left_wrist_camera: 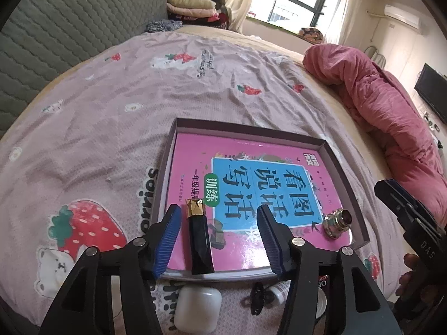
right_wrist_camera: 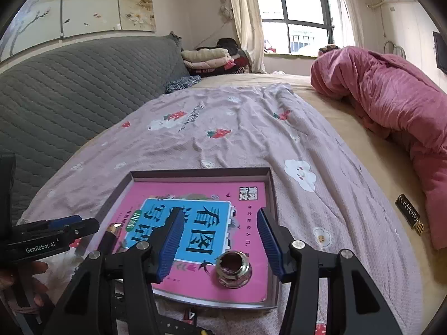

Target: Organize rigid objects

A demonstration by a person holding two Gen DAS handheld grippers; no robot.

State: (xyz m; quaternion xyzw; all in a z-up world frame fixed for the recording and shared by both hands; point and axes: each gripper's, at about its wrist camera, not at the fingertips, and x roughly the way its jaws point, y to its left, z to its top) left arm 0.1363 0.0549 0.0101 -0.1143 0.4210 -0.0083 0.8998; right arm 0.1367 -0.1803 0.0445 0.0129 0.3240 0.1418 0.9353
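Observation:
A shallow grey box (left_wrist_camera: 251, 128) lies on the bed with a pink and blue book (left_wrist_camera: 195, 153) inside it. A black tube with a gold cap (left_wrist_camera: 199, 243) lies on the book between the pads of my left gripper (left_wrist_camera: 218, 209), close to the left pad but not pressed; the jaws stand open. A silver metal ring (left_wrist_camera: 336, 224) rests on the book's right corner. In the right wrist view the silver ring (right_wrist_camera: 233, 269) sits low between the fingers of my open right gripper (right_wrist_camera: 219, 212), untouched. The tube (right_wrist_camera: 110, 237) shows partly at the left.
A white case (left_wrist_camera: 198, 311), a black hair clip (left_wrist_camera: 257, 298) and a small white tube (left_wrist_camera: 279, 290) lie in front of the box. A black and gold item (right_wrist_camera: 409, 213) lies beside the pink quilt (right_wrist_camera: 391, 97). A grey headboard (right_wrist_camera: 69, 89) runs along the left.

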